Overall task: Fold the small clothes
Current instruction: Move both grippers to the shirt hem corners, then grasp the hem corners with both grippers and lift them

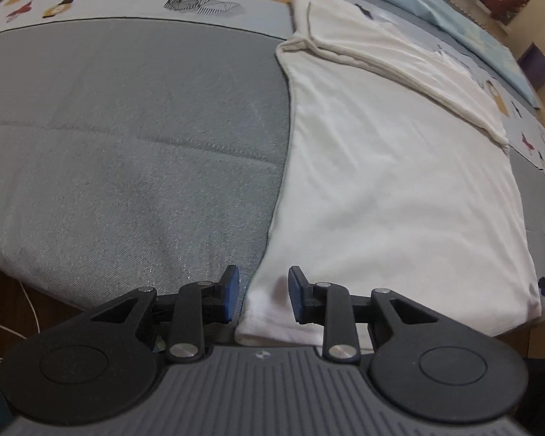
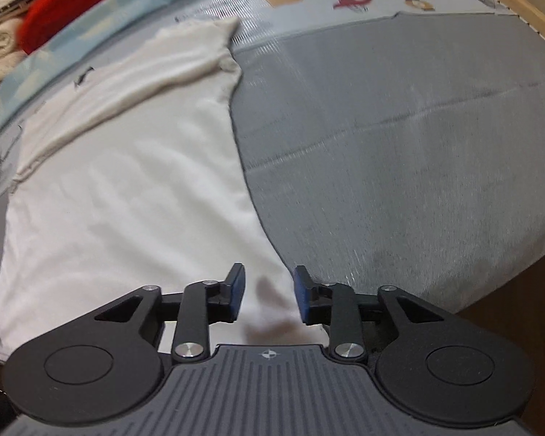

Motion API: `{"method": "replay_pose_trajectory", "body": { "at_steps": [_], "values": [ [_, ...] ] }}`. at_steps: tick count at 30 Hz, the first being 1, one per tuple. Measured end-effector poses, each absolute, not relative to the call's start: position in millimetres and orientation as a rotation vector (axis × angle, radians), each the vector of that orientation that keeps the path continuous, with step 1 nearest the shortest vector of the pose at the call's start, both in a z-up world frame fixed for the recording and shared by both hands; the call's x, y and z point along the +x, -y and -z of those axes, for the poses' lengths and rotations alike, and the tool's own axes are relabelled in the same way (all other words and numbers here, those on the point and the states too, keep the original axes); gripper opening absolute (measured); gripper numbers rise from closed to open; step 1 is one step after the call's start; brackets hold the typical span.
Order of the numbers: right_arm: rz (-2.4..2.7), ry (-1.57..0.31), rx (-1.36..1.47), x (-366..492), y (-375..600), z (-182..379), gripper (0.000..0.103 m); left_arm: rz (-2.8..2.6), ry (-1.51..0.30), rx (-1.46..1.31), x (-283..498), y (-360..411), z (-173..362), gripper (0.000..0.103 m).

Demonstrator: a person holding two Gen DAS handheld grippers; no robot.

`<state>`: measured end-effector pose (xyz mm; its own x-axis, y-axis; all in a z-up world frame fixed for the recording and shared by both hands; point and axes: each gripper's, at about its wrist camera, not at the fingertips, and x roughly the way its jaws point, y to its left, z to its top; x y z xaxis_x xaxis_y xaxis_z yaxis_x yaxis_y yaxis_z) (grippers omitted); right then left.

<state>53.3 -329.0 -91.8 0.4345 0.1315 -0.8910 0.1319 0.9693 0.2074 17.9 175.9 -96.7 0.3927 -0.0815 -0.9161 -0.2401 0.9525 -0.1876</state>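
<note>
White shirt (image 1: 399, 196) flat on grey bed cover (image 1: 127, 138), left tool (image 1: 263, 299) and right tool (image 2: 269, 298) parted over its near corners, gripping nothing

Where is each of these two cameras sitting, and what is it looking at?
Left wrist view: on the left hand-held gripper, looking steeply down past its open fingers at the white garment's near left corner.
Right wrist view: on the right hand-held gripper, fingers open over the near right corner.
Shared: same garment, grey bedspread.
</note>
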Motion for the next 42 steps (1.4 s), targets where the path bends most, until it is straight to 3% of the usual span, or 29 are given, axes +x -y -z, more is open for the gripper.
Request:
{"method": "replay_pose_trajectory", "body": {
  "at_steps": [12, 13, 16, 18, 20, 21, 23, 25, 28, 34, 36, 37, 42],
  "values": [
    [0.014, -1.212, 0.24, 56.3, 332.9, 109.4, 0.037, -0.116, -1.237, -0.272, 18.0, -166.4, 114.9, 0.032],
    [0.007, -1.217, 0.223, 56.0, 330.9, 109.8, 0.037, -0.109, -1.239, -0.27, 17.2, -165.4, 115.2, 0.029],
    [-0.007, -1.223, 0.187, 54.2, 326.6, 109.9, 0.037, -0.096, -1.239, -0.253, 13.9, -160.8, 113.1, 0.008],
    [-0.018, -1.227, 0.199, 53.6, 327.2, 109.2, 0.035, -0.087, -1.227, -0.253, 11.7, -159.3, 111.0, 0.008],
    [-0.026, -1.229, 0.212, 53.7, 327.9, 107.6, 0.009, -0.087, -1.223, -0.252, 9.9, -158.6, 110.9, 0.008],
    [-0.024, -1.228, 0.211, 53.4, 328.6, 107.3, 0.008, -0.094, -1.229, -0.253, 9.5, -159.1, 111.3, 0.009],
    [-0.021, -1.226, 0.221, 52.5, 330.0, 106.8, 0.008, -0.112, -1.241, -0.273, 8.8, -161.6, 113.6, 0.017],
    [-0.011, -1.228, 0.217, 52.7, 330.0, 107.3, 0.01, -0.11, -1.247, -0.276, 9.2, -160.7, 115.1, 0.017],
    [-0.003, -1.236, 0.2, 52.5, 328.6, 109.7, 0.017, -0.105, -1.244, -0.245, 9.6, -157.5, 116.2, 0.017],
    [-0.026, -1.24, 0.156, 50.1, 322.9, 108.9, 0.017, -0.088, -1.233, -0.219, 9.6, -153.1, 116.7, 0.009],
    [-0.031, -1.24, 0.152, 49.3, 322.8, 108.4, 0.015, -0.083, -1.227, -0.209, 8.6, -150.9, 115.4, 0.008],
    [-0.031, -1.237, 0.151, 49.1, 321.9, 107.6, 0.007, -0.081, -1.223, -0.204, 7.9, -150.0, 114.2, 0.007],
    [-0.039, -1.204, 0.192, 47.9, 324.6, 98.6, 0.006, -0.063, -1.178, -0.235, 2.0, -151.6, 100.5, 0.007]
  ]
}}
